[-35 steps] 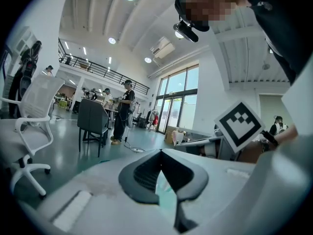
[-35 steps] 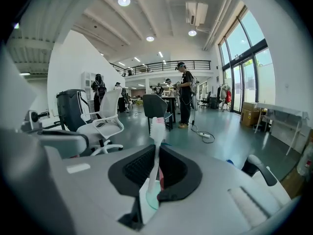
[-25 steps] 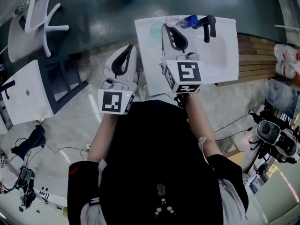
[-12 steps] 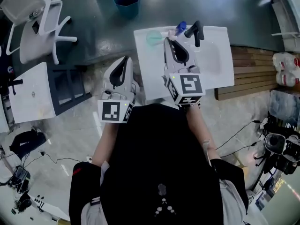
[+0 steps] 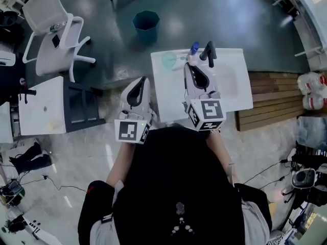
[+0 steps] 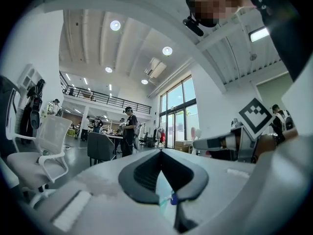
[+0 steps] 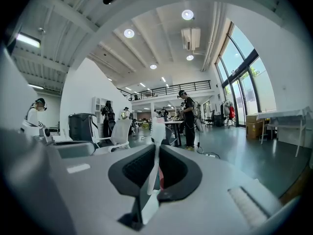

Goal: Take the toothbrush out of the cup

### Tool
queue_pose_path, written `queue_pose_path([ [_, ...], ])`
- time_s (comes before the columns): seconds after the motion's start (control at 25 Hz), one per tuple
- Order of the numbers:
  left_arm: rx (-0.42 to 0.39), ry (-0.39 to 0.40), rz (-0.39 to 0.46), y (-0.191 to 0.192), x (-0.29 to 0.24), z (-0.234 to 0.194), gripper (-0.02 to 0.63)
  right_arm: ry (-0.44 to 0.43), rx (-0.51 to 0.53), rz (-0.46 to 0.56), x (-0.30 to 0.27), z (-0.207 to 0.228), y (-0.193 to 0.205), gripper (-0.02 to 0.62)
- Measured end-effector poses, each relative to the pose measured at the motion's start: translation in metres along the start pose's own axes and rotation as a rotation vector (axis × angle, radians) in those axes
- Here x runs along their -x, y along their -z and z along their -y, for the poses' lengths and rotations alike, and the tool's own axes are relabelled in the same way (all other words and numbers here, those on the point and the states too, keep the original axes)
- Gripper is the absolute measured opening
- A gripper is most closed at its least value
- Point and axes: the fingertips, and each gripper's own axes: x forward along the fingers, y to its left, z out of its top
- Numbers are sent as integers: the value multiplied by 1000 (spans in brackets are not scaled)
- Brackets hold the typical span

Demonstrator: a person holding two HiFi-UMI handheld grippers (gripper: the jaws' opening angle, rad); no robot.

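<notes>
**Right gripper**: grasping the toothbrush. The jaws are clenching on the white handle, the bristle head is projecting past the tips, and the lower end is trailing back between the pads. The brush's long axis is running along the jaws' own line, pointing away from the person.

**Toothbrush, position:** it is riding in the right gripper above the far part of the white bench. Nothing is showing around its handle in the right gripper view, so it is judged to be clear of the cup.

**Cup**: pale green, it is standing on the bench's far left corner. It is lying just to the left of the right gripper's tips and apart from the brush. This is the relation governing the next move: the brush is wanting carrying away from the cup, not back leftward over its mouth.

**Left gripper**: it is holding nothing, its jaw tips meeting. It is hovering off the bench's left edge, near the cup but not touching it. The right hand is the one working; the left is idling.

**Surroundings:**
- A black tap is rising just beyond the right gripper's tips.
- A blue-capped item is sitting beside the tap; its kind is not discernible.
- A blue bin and a white chair are standing on the floor, well apart.
</notes>
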Motion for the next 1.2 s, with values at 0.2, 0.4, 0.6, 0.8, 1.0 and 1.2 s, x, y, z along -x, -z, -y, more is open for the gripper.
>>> queue_pose_path([
  [0.2,-18,-8,33,-14,12,9,2,-19,3,27,20,-7,-10,31],
  [0.4,-37,-10,54,-28,21,22,2,-33,-14,45,45,-12,-17,31],
  [0.6,-36,-19,67,-31,25,30,2,-31,-15,52,59,-11,-18,31],
  [0.8,-37,-10,65,-27,27,37,2,-26,-17,48,71,-10,-16,31],
  [1.0,-25,-13,62,-23,28,47,2,-29,-9,34,79,-7,-8,31],
  [1.2,-23,-3,63,-20,27,53,2,-29,-6,34,82,-3,-6,31],
])
